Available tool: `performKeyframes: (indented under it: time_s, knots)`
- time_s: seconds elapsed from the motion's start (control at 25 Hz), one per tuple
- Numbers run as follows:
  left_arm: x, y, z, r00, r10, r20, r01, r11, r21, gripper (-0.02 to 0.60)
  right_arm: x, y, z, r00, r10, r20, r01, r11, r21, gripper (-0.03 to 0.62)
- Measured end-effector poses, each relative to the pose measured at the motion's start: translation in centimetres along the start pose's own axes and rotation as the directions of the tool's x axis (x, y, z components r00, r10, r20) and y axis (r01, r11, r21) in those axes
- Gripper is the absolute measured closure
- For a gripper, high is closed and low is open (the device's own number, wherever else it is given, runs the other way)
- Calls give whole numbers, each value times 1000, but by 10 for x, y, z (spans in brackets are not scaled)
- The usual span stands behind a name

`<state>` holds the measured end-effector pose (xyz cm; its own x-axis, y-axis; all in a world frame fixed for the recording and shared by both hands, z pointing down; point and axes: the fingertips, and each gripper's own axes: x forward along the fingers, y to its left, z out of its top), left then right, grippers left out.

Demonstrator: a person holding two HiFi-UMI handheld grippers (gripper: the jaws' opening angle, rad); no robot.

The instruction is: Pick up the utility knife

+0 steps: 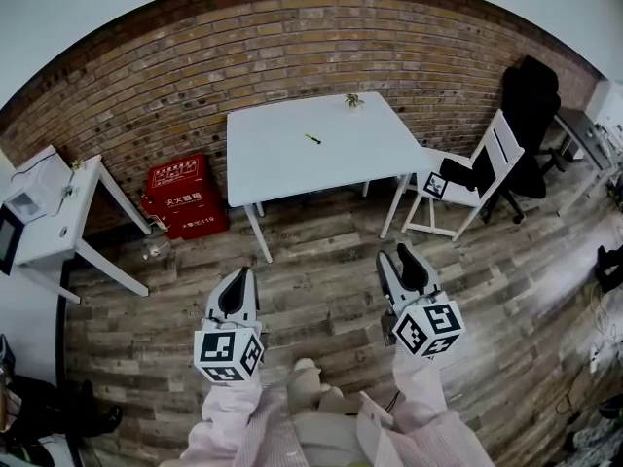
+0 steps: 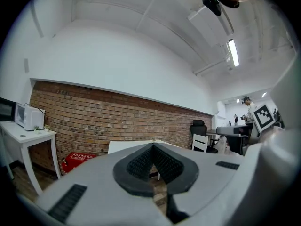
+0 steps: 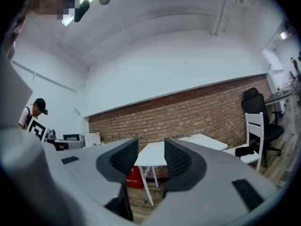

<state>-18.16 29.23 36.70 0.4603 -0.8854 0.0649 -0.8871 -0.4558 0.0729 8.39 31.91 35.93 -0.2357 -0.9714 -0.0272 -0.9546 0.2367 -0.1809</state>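
- One utility knife [image 1: 312,139], a small slim dark shape, lies flat near the middle of the white table [image 1: 263,168], well apart from both grippers.
- It is probably light, stiff and smooth-sided. A hold across the middle of the handle seems safest. Which end bears the blade is too small to tell.
- Left gripper [image 1: 237,278]: jaws closed together, holding nothing.
- Right gripper [image 1: 401,256]: jaws wide apart, nothing between them.
- Small unclear object [image 1: 353,99] sits at the table's far edge.

Utility knife [image 1: 312,138], perhaps, on white table [image 1: 282,168]: a speck too small for detail.
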Motion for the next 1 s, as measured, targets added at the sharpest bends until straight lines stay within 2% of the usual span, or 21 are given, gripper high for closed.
performKeyframes:
  time_s: [0.36,1.0]
  knots:
    - [37,14,-4,1000,-2,6,2,1000,-21,591,35,-12,-3,1000,2,-6,-2,1000,-9,434]
    - [195,70,-4,998,-37,-46,35,999,-39,590,188,-69,-16,997,-30,-75,30,1000,0,436]
